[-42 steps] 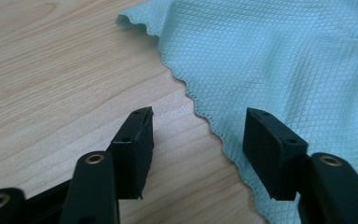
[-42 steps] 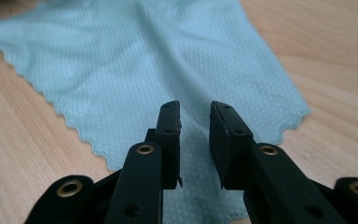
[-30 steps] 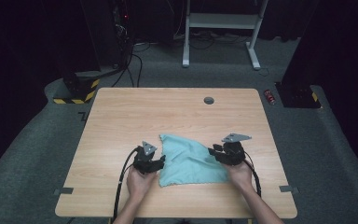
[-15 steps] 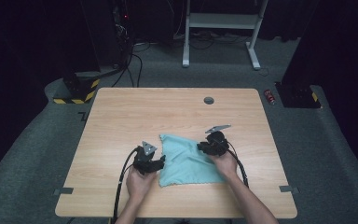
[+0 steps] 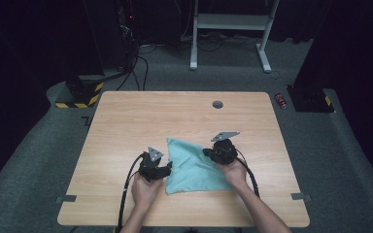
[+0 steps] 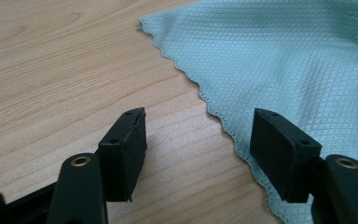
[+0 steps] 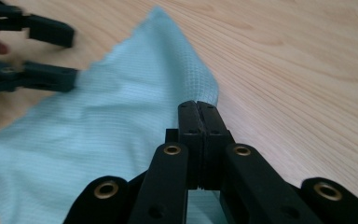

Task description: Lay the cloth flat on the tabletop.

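Cloth [image 5: 193, 166] edges — right gripper [image 7: 198, 112] jaws pinch one, left gripper [image 6: 198, 140] jaws gape astride another.

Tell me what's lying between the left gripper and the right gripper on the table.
The teal cloth spans the stretch between the left gripper and the right gripper, as the high view shows. Nothing else lies there, just the wooden table underneath.

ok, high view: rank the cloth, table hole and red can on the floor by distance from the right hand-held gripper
1. Teal cloth: right at the right hand-held gripper, toward its left.
2. Table hole: by the far table edge.
3. Red can: on the floor, past the table's far right corner.
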Available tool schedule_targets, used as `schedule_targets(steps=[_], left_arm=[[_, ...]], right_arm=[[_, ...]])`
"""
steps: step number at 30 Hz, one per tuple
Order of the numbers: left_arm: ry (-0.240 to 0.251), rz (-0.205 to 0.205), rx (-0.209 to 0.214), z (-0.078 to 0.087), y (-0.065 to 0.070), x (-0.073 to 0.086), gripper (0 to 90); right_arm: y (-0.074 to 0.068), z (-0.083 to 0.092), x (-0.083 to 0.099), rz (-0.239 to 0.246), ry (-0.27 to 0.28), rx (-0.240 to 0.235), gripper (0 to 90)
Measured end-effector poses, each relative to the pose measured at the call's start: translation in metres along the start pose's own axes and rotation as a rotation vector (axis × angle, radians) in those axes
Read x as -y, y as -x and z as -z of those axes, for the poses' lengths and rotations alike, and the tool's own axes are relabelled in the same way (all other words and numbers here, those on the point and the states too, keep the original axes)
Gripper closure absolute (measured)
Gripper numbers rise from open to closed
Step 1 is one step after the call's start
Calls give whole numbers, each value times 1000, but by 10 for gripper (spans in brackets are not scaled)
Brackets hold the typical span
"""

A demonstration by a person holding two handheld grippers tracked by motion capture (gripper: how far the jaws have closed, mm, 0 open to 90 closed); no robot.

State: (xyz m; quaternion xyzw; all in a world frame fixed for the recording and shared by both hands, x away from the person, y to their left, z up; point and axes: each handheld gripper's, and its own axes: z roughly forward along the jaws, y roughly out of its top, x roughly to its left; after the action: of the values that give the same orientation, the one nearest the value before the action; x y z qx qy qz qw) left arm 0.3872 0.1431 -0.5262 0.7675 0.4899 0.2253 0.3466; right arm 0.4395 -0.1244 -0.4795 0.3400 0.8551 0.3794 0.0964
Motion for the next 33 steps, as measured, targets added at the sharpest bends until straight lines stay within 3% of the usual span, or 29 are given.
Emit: schedule_targets(steps=[4, 9, 13, 17, 20, 23, 26, 29, 33], left_arm=[[-1, -1, 0, 0, 0, 0, 365], [-1, 2, -1, 0, 0, 0, 365], [-1, -2, 0, 0, 0, 0, 365], [-1, -2, 0, 0, 0, 0, 365], [0, 0, -1, 0, 0, 0, 365], [-1, -2, -2, 0, 0, 0, 365], [1, 0, -2, 0, 0, 0, 365], [-1, -3, -2, 0, 0, 0, 365], [-1, -1, -2, 0, 0, 0, 364]], right_arm=[[-24, 3, 2, 74, 5, -37, 897], [-48, -10, 19, 136, -57, -80, 893], [-55, -17, 28, 133, -89, -113, 837], [-58, -2, 29, 137, -57, -123, 813], [-52, 18, 25, 113, 12, -116, 799], [-38, 30, 19, 73, 44, -66, 773], [-19, 30, 19, 7, 30, -21, 736], [-4, 25, 26, -51, 3, -7, 695], [2, 17, 32, -63, -21, -9, 671]])
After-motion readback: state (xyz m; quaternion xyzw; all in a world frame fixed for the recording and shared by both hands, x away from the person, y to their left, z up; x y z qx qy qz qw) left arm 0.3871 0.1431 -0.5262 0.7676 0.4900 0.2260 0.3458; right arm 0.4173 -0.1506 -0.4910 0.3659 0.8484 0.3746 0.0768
